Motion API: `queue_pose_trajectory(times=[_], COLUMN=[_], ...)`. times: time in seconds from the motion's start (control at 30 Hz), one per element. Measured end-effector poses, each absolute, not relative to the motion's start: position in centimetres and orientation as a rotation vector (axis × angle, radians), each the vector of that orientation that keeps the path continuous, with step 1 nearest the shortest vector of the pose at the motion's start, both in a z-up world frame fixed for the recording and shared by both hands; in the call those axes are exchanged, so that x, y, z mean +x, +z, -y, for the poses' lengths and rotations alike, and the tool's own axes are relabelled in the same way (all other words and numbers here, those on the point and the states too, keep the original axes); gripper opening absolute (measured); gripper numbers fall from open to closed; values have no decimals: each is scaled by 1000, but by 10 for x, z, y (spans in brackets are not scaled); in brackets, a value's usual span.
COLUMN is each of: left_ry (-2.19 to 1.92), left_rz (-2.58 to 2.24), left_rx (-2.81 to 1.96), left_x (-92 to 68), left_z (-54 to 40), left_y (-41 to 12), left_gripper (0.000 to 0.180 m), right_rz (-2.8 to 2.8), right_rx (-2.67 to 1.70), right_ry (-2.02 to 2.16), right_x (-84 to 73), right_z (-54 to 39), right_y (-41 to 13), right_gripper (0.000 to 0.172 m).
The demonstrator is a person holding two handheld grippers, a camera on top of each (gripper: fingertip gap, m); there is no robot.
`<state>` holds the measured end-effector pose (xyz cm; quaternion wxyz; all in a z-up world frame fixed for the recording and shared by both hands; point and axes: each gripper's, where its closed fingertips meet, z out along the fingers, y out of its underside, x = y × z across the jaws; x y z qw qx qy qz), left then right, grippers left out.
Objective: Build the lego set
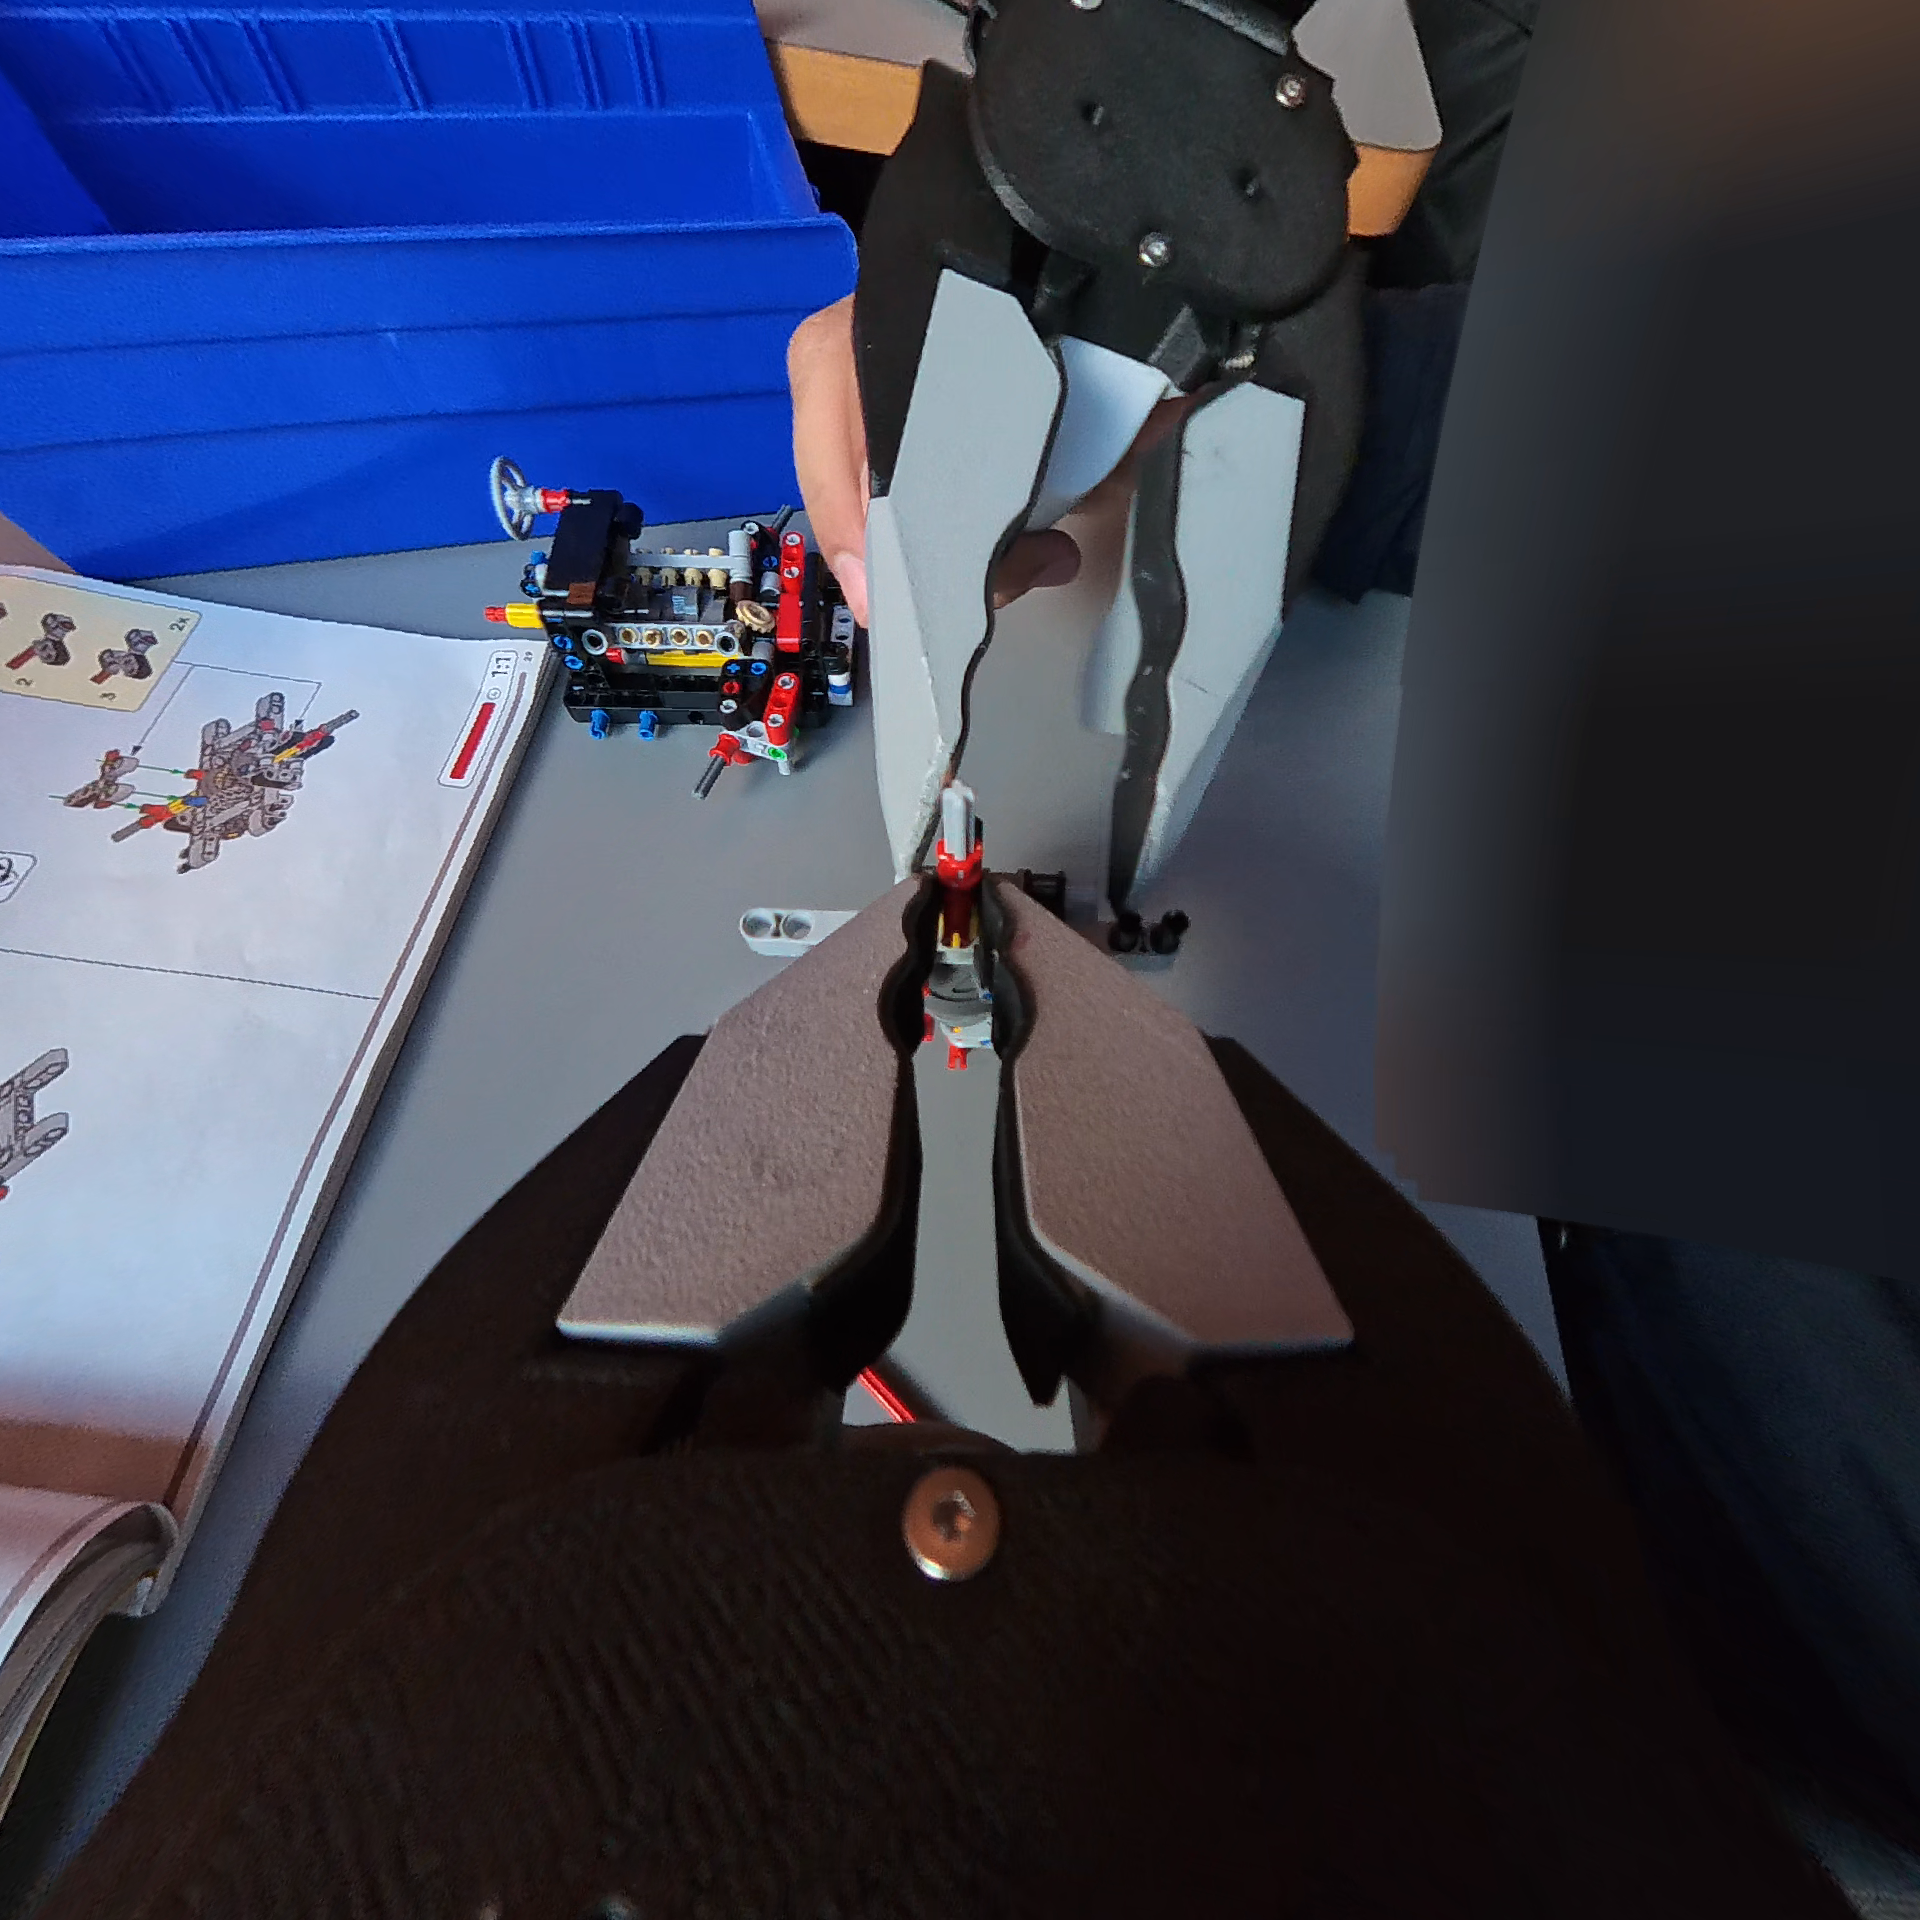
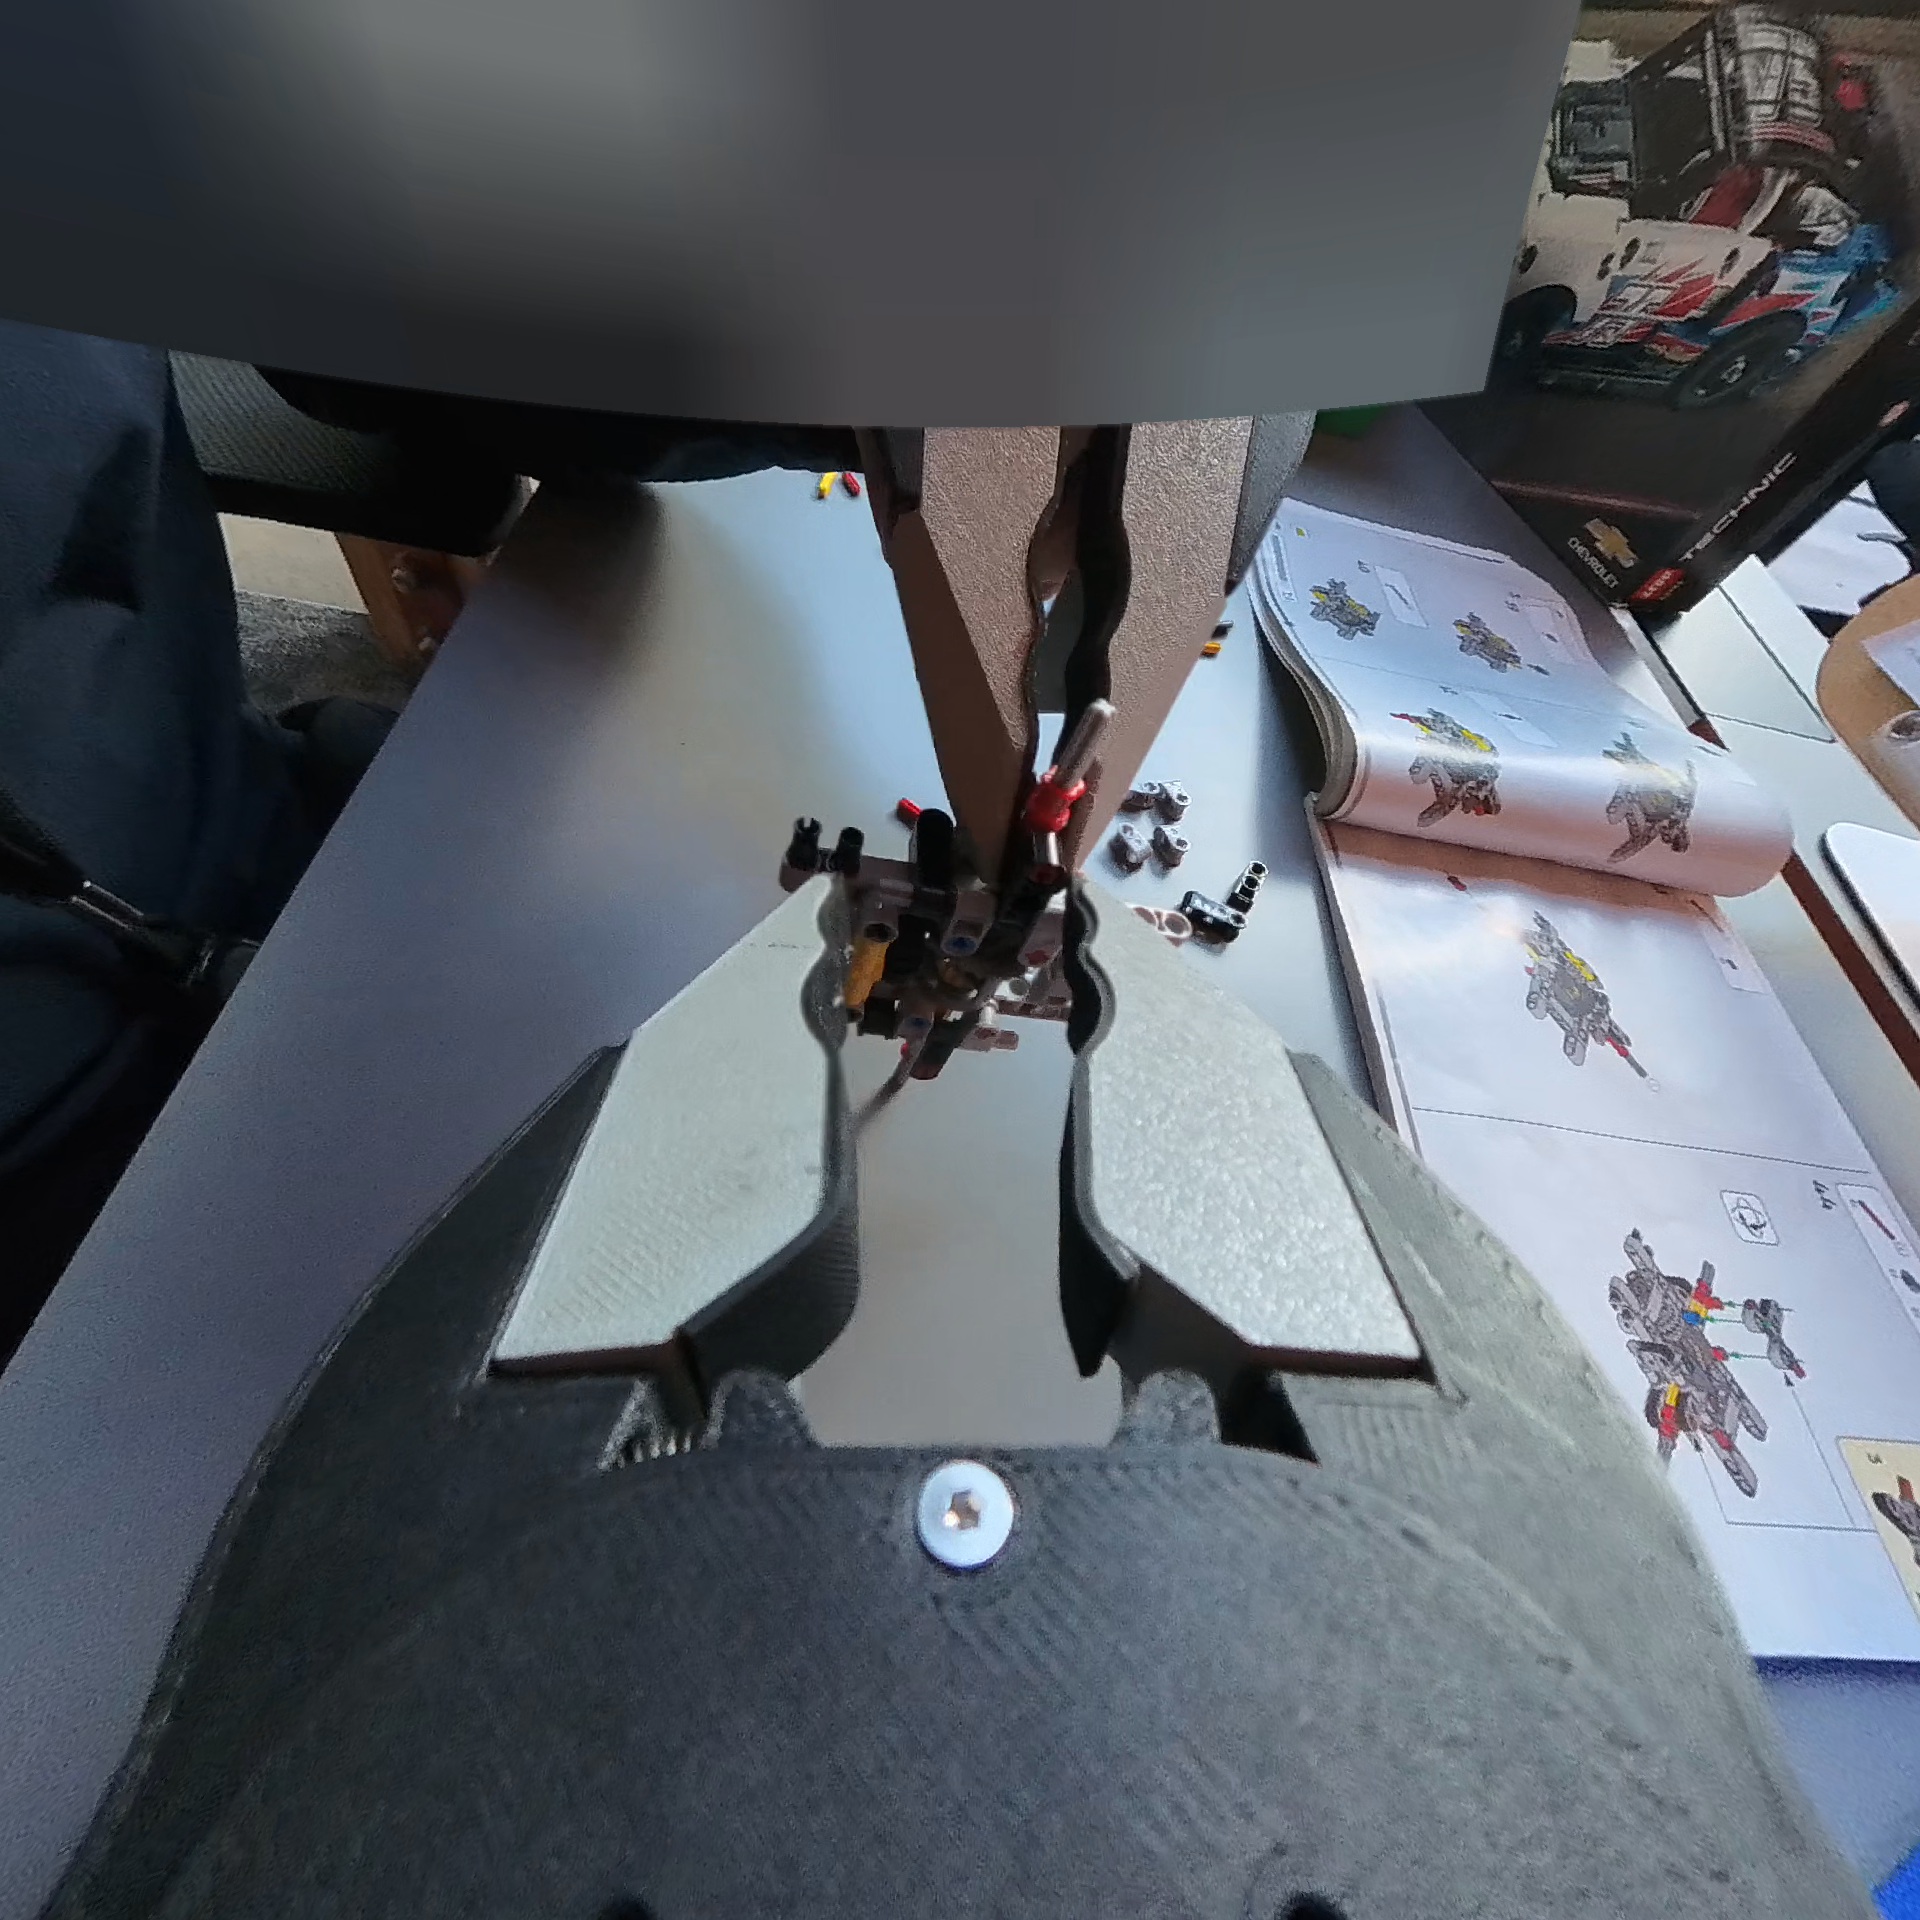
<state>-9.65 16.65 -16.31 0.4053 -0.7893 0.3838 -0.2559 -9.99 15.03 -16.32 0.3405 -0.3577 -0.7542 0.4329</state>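
My left gripper (image 1: 956, 896), with brown pads, is shut on a thin grey axle (image 1: 958, 821) with a red bush (image 1: 958, 868). The axle sticks up out of a small grey and black brick assembly (image 2: 935, 956) with a yellow pin. In the right wrist view the left gripper (image 2: 1023, 831) comes down from above, with the axle (image 2: 1081, 743) pinched at its tips. My right gripper (image 2: 951, 904), with grey pads, stands open around the assembly, close to both of its sides. In the left wrist view the right gripper (image 1: 1018, 883) reaches in from the top with its fingers wide apart.
A larger built model (image 1: 675, 634) stands before a blue bin (image 1: 416, 312). An open instruction booklet (image 1: 208, 935) lies beside it and also shows in the right wrist view (image 2: 1610, 1039), under a set box (image 2: 1714, 260). Loose grey connectors (image 2: 1153, 821) and black ones (image 2: 1226, 899) lie nearby. A hand (image 1: 831, 436) holds the right gripper. My two grippers' fingertips are within a few centimetres of each other. From either gripper's tips it is about 15 cm to the larger built model (image 1: 675, 634).
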Motion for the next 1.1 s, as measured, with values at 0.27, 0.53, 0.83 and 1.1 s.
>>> queue_pose_trajectory(times=[0.27, 0.53, 0.83, 1.1], left_ry=[-620, -595, -586, -560], left_rz=[-922, -886, -862, -850], left_rx=[-1995, -1993, -1974, -1970], left_x=[-99, -100, -99, -101], left_z=[-170, -172, -172, -174], left_y=[-163, -163, -162, -162], left_gripper=[5, 5, 5, 5], right_rz=[1923, 1895, 1889, 1893], right_rx=[-1004, -1015, -1028, -970], right_ry=[1177, 1217, 1241, 1064], right_x=[-104, -105, -104, -105], right_z=[-156, -158, -159, -163], right_y=[-163, -162, -162, -164], right_gripper=[33, 32, 33, 30])
